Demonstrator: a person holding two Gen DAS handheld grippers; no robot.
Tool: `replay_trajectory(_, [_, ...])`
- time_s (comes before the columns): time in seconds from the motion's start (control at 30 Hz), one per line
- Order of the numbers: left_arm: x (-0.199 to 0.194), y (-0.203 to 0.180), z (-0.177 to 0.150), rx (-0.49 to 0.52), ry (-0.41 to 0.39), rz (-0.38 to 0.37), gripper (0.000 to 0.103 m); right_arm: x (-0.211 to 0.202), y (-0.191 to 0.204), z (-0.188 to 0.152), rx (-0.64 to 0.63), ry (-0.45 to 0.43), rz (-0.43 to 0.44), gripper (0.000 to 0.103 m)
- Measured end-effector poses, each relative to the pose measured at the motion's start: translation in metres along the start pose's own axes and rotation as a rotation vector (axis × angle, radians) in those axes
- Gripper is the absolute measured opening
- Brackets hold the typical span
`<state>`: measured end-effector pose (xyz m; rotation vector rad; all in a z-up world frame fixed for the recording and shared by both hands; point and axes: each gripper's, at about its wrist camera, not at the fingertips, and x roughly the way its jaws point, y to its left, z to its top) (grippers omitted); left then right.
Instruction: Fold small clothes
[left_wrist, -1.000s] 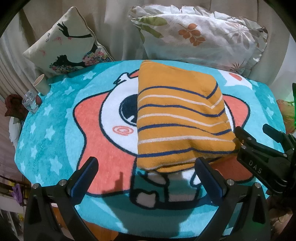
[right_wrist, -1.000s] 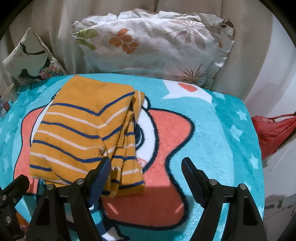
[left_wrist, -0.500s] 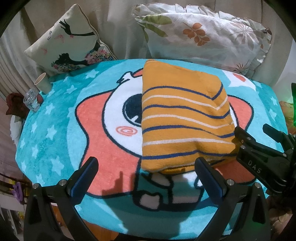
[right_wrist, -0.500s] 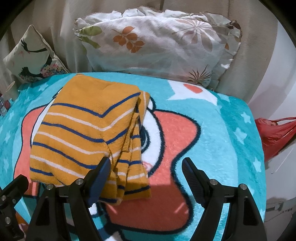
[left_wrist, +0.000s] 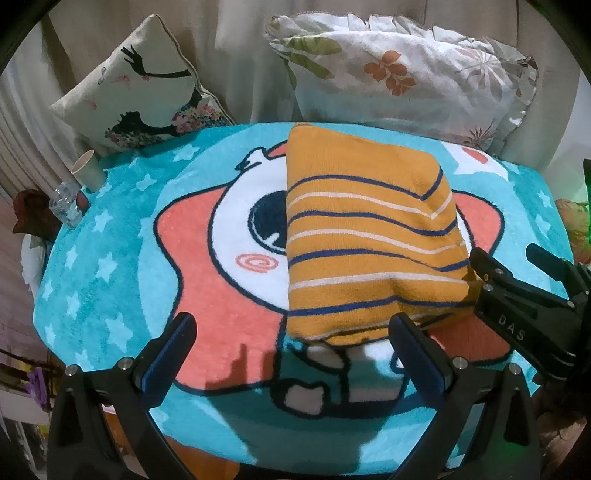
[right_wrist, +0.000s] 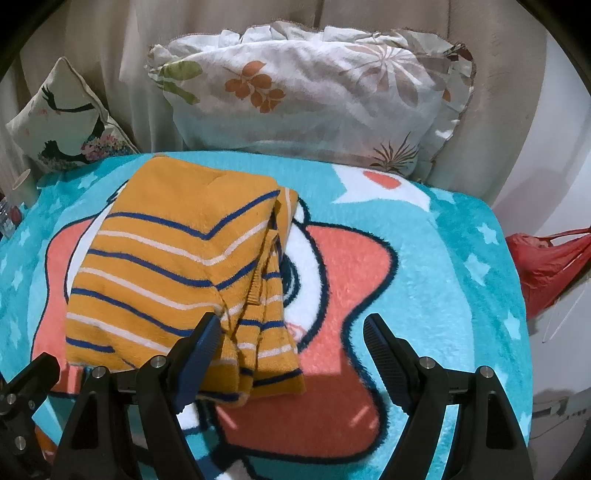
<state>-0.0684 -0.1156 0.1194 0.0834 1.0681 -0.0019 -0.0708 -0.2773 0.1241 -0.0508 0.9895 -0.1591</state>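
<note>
A small orange sweater with blue and white stripes (left_wrist: 365, 236) lies folded on a teal cartoon blanket (left_wrist: 122, 258). In the right wrist view the sweater (right_wrist: 177, 266) shows its layered edges along its right side. My left gripper (left_wrist: 291, 336) is open and empty, just in front of the sweater's near edge. My right gripper (right_wrist: 291, 332) is open and empty, its left finger (right_wrist: 199, 347) over the sweater's near right corner. The right gripper also shows in the left wrist view (left_wrist: 517, 295), beside the sweater's right corner.
Two pillows lean at the back: a floral one (left_wrist: 406, 77) and a bird-print one (left_wrist: 144, 92). A paper cup (left_wrist: 86, 173) and a small glass jar (left_wrist: 66, 206) stand at the blanket's far left. A red bag (right_wrist: 546, 266) hangs beyond the right edge.
Both grippers have drawn back slightly from the sweater, so it sits a bit farther off in both views. The sweater has not moved.
</note>
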Motion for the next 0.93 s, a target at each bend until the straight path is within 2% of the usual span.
replay_trajectory(0.37, [-0.010,0.005,-0.006,-0.001,-0.017,-0.003,0.103,-0.018,0.009,-0.004,-0.012,-0.047,0.011,0.085])
replay_trajectory(0.93, [-0.022,0.002,-0.013,0.017,-0.044,-0.013,0.103,-0.027,0.004,-0.010,0.007,-0.053,0.008,0.086])
